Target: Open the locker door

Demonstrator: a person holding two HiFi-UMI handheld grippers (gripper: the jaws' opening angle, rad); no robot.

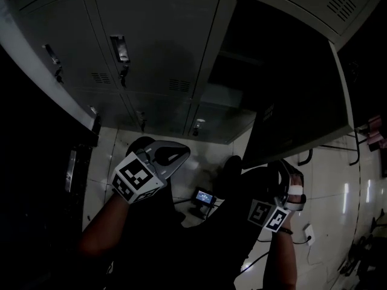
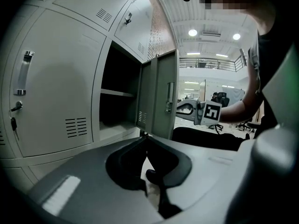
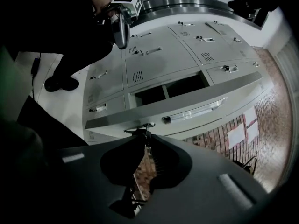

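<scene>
Both grippers face the locker door point(image 1: 299, 101), already swung wide: right gripper point(image 3: 142, 135) pinches, nearly closed, the latch point(image 3: 146, 124) at the door's free edge to steer it; left gripper point(image 2: 142, 138), closed and empty, idles left of the door.

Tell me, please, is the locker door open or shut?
Open: the locker door stands swung out, exposing the dark compartment with its shelf.
</scene>
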